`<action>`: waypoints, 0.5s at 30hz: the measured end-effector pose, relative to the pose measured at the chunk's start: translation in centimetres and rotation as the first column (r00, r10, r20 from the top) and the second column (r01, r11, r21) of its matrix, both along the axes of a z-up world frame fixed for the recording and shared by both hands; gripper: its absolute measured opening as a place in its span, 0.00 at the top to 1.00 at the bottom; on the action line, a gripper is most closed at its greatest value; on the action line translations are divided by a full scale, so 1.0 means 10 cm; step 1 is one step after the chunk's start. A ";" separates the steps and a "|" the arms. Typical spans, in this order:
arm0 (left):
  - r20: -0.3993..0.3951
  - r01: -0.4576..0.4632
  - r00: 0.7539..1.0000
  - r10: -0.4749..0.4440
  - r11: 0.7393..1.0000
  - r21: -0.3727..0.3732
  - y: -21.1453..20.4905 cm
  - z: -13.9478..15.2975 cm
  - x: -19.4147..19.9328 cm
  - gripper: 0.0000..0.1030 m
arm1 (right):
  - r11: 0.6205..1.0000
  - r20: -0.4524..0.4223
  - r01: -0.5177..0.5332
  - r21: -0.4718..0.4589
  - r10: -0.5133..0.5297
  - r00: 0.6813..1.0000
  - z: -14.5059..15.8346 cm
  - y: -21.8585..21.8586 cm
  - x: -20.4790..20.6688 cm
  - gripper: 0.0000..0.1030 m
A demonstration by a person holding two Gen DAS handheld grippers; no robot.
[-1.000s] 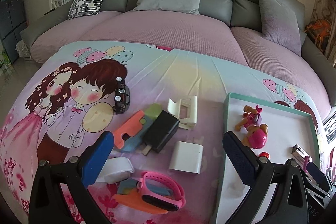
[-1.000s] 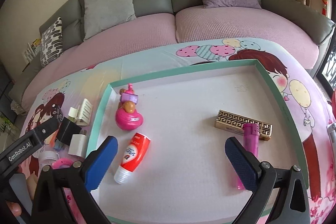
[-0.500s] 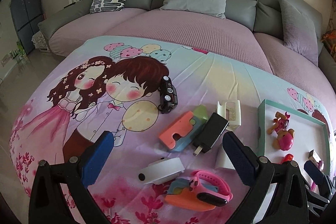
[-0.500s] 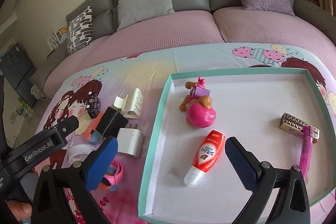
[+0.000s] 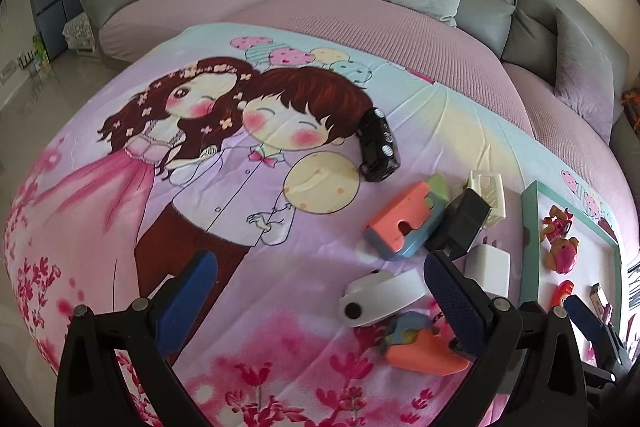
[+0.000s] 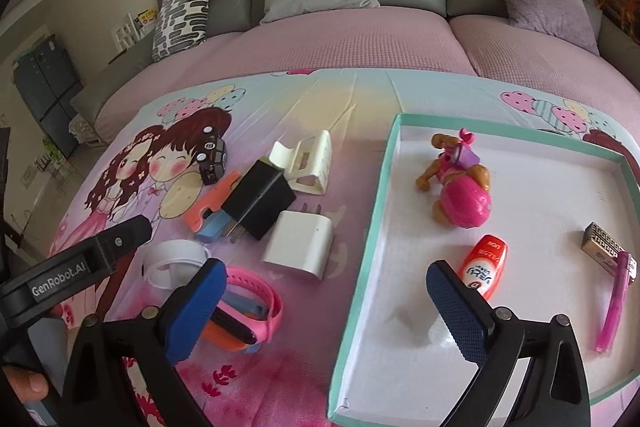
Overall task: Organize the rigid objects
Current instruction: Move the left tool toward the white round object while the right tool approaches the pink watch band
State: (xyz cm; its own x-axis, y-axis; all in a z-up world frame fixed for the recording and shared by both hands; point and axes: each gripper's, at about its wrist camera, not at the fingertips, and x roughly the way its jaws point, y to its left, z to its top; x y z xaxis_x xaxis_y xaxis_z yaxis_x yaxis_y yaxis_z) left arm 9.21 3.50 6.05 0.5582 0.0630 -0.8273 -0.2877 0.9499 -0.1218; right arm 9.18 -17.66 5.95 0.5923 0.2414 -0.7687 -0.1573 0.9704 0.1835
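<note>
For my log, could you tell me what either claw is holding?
Nothing: the left claw and right claw are both open and empty.

Your left gripper (image 5: 318, 293) has swung left — the cartoon couple now fills its view, and the tray (image 5: 530, 223) has slid to the right edge. Your right gripper (image 6: 324, 301) also shifted left — its jaws now straddle the tray's left wall, the white charger (image 6: 298, 245) now ahead.

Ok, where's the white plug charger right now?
The white square plug charger lies on the cartoon bedsheet, just left of the teal-rimmed tray, touching the black charger block at its upper left.
</note>
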 end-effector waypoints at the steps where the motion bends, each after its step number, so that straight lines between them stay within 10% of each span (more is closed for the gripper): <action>1: -0.003 -0.002 1.000 0.002 1.000 -0.005 0.03 -0.02 -0.01 0.00 | 1.000 -0.002 -0.013 0.003 0.013 1.000 -0.01 0.04 -0.01 0.03; 15: -0.004 -0.044 0.999 0.043 0.993 -0.106 0.36 -0.09 -0.10 0.00 | 0.995 0.003 -0.103 0.004 0.103 0.995 0.00 0.36 -0.12 0.16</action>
